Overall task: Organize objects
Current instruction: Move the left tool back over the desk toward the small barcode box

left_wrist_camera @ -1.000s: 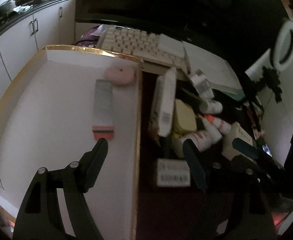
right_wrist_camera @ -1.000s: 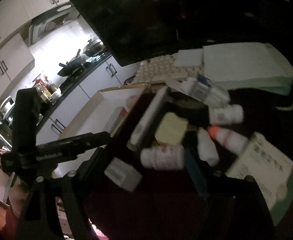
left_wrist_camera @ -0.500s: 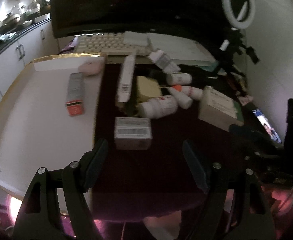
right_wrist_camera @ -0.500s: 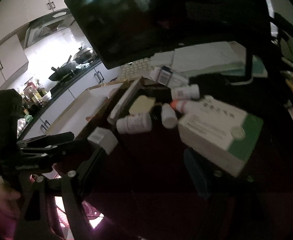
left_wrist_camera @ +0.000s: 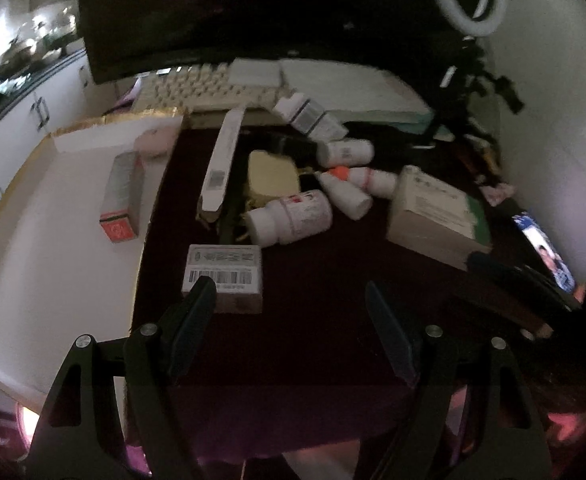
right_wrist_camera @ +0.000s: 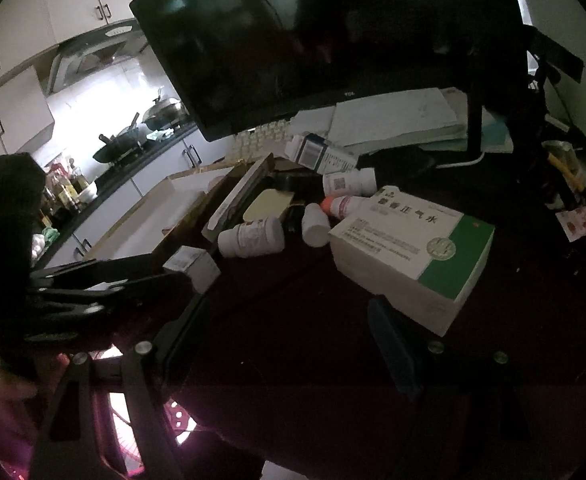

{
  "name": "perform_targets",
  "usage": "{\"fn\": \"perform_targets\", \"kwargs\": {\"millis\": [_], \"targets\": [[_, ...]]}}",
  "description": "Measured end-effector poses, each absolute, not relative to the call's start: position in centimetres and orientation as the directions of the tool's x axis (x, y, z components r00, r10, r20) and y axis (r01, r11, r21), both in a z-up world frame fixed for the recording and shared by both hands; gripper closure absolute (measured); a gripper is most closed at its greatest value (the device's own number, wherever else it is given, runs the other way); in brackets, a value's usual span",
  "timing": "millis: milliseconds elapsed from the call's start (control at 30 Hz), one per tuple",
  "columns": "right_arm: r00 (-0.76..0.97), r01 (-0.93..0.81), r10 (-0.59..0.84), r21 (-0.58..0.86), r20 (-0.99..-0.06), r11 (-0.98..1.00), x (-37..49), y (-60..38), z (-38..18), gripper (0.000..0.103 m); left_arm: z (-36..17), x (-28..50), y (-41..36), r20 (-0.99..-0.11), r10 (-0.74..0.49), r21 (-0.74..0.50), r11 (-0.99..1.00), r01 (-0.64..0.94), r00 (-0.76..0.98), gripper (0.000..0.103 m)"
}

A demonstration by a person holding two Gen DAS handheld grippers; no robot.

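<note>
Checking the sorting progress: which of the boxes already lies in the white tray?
The slim grey box with the red end, inside the white tray beside a pink round thing; the other boxes lie on the dark tabletop.

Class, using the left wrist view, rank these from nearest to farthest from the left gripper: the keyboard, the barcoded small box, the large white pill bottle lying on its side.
1. Barcoded small box: just ahead of the left gripper, by its left finger.
2. Large white pill bottle: mid-table, centre.
3. Keyboard: far back, under the monitor.
</note>
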State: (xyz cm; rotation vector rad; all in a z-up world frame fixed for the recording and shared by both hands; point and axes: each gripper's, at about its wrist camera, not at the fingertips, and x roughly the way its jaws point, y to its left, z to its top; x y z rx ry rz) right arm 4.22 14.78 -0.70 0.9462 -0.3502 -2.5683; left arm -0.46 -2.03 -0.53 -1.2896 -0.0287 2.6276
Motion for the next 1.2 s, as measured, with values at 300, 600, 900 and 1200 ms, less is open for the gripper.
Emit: {"fn": "perform_targets", "kwargs": {"millis": [300,600,900,1200], "targets": [[-0.682,0.276,-0.485,0.421,-0.548,-0.864,2.7,17.2,-2.1,0.023,-1.4,-2.9,-0.6,-0.801,0.019,0.045,-0.995,-0.092,-0.598,0.025],[-0.686,0.245,-0.454,0.408,-0.568,-0.88,2.4,18.3,-2.3,0.023,-1.8,-3.0,0.7,-0.801,0.054,0.06,-0.984,-0.169,-0.596,0.024],[-0.744,0.131,-0.334,0.364,-0.579,-0.922,3.5,19.1,-1.4,0.023,-0.5,-1.7,-0.4,-0.774,0.242,-0.079,-0.954,-0.289,-0.586,0.025],[-0.738,0.136,-0.317,0.329,-0.595,-0.934,2.5,17.8,-0.8,0.023,-1.0,-1.7,-2.9,-0.785,0.182,-0.07,-0.976,-0.207,-0.593,0.025]]}}
